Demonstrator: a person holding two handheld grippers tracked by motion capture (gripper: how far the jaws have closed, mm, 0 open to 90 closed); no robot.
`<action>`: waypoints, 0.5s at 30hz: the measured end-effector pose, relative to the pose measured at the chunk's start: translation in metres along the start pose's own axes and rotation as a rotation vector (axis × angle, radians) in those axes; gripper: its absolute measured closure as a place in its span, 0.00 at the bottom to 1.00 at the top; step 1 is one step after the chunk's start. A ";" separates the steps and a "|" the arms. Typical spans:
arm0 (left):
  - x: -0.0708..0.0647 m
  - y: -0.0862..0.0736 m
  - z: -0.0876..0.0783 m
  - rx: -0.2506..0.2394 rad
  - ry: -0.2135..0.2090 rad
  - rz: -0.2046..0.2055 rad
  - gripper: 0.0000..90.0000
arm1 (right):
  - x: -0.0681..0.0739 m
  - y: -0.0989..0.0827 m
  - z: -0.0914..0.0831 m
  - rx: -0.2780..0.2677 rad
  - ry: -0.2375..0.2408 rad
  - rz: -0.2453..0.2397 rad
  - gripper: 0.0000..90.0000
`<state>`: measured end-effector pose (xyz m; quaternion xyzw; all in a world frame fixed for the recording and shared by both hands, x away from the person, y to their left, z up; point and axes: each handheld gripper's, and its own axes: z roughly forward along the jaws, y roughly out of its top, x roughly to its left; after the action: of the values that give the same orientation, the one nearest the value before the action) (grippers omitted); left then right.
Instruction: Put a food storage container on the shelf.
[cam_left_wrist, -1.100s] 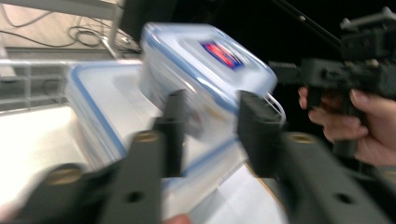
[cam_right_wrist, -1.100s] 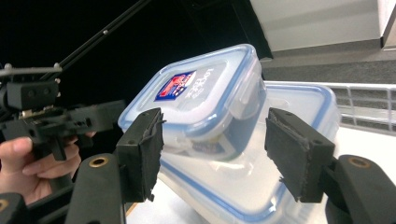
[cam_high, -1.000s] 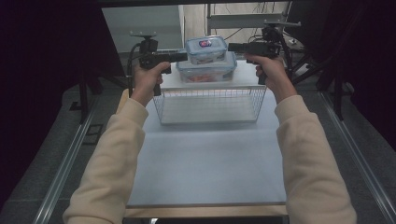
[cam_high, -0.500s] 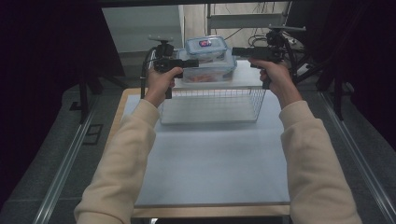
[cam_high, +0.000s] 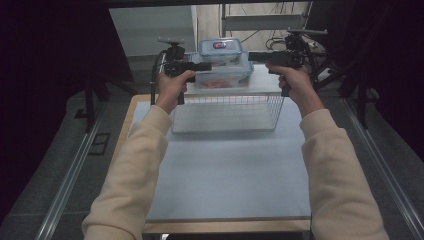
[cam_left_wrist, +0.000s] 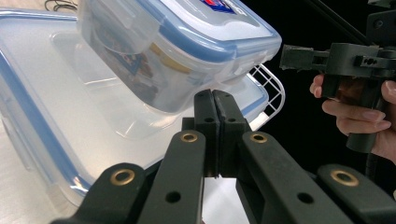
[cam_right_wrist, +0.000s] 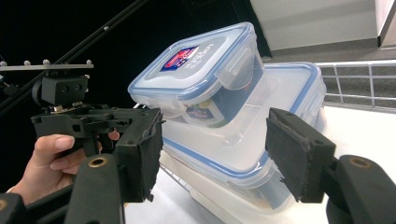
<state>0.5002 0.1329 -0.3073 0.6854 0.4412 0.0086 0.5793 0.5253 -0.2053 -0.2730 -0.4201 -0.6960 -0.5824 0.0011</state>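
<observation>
A small clear box with a blue-rimmed lid (cam_high: 220, 50) sits tilted on a larger clear box (cam_high: 222, 74) at the far side of a wire basket (cam_high: 227, 112). My left gripper (cam_high: 202, 66) is level with the stack's left side. In the left gripper view its jaws are shut with nothing between them (cam_left_wrist: 215, 100), just short of the small box (cam_left_wrist: 187, 37) and above the large lid (cam_left_wrist: 70, 93). My right gripper (cam_high: 252, 56) is at the stack's right. It stands open (cam_right_wrist: 215, 149) and frames the small box (cam_right_wrist: 201, 70) and the large box (cam_right_wrist: 261, 130).
The basket stands at the back of a pale blue table top (cam_high: 230, 175). Dark curtains and stands flank the table, with cables (cam_high: 280, 42) behind it. The opposite gripper (cam_left_wrist: 327, 58) shows in the left gripper view, and the other one (cam_right_wrist: 93, 121) in the right gripper view.
Both hands have moved inward and forward, so the grippers now sit close on either side of the stacked boxes.
</observation>
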 end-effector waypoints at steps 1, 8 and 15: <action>-0.001 0.000 -0.001 -0.003 0.000 0.005 0.99 | 0.000 0.000 -0.001 0.001 0.000 0.002 0.40; -0.003 -0.011 -0.018 -0.009 0.012 0.002 0.99 | 0.000 -0.010 -0.008 0.000 0.009 -0.001 0.39; -0.002 -0.036 -0.043 -0.041 0.012 -0.012 0.99 | -0.001 -0.033 -0.020 -0.011 0.041 -0.002 0.39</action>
<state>0.4548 0.1632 -0.3208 0.6708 0.4484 0.0184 0.5904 0.4965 -0.2211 -0.2937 -0.4072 -0.6930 -0.5948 0.0123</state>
